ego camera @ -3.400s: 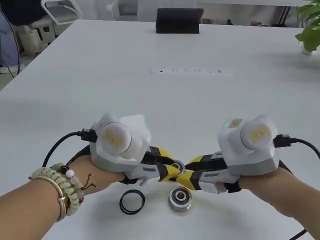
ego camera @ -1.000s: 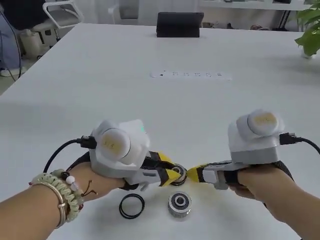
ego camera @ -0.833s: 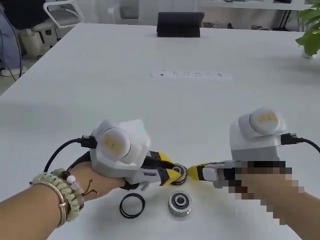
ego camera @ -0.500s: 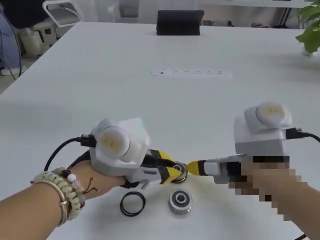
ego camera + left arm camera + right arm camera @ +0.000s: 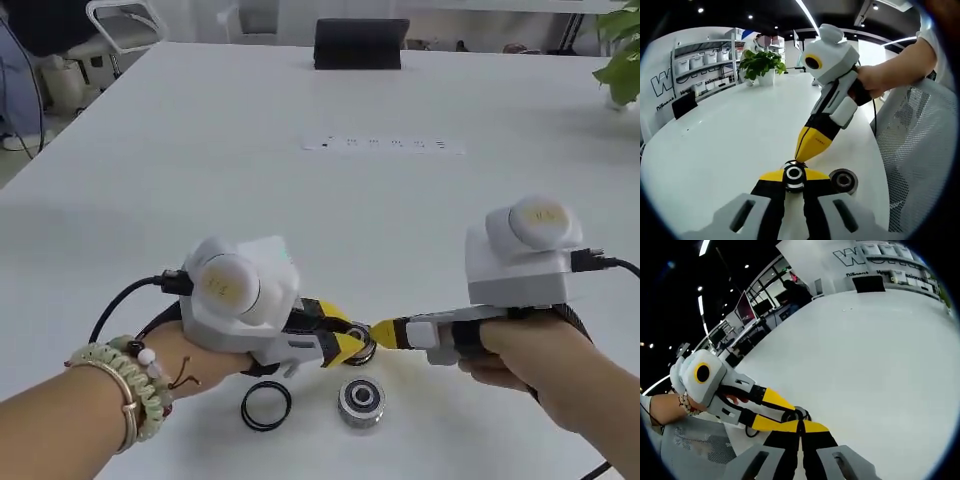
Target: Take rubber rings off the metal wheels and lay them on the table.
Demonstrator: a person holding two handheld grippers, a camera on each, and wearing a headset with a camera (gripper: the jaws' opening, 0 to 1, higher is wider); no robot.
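Note:
My left gripper [image 5: 354,346] [image 5: 793,171] is shut on a small metal wheel [image 5: 361,349] [image 5: 793,176], held just above the table. From the right, my right gripper [image 5: 378,334] [image 5: 801,424] has its yellow tips shut at that wheel's rim [image 5: 798,415], pinching its black rubber ring. In the left gripper view the right gripper [image 5: 801,156] touches the wheel from above. Another metal wheel [image 5: 360,397] [image 5: 843,180] stands on the white table [image 5: 330,220] in front of the grippers. A loose black rubber ring [image 5: 265,405] lies flat to its left.
A white power strip [image 5: 383,144] lies mid-table. A black device [image 5: 357,44] stands at the far edge, a potted plant [image 5: 622,50] [image 5: 760,62] at the far right corner. Chairs [image 5: 125,20] stand beyond the table's left side; a mesh chair [image 5: 920,150] is close behind.
My right gripper has rolled so its white body stands upright and has drawn slightly right, tips still at the wheel. The left gripper keeps the wheel where it was.

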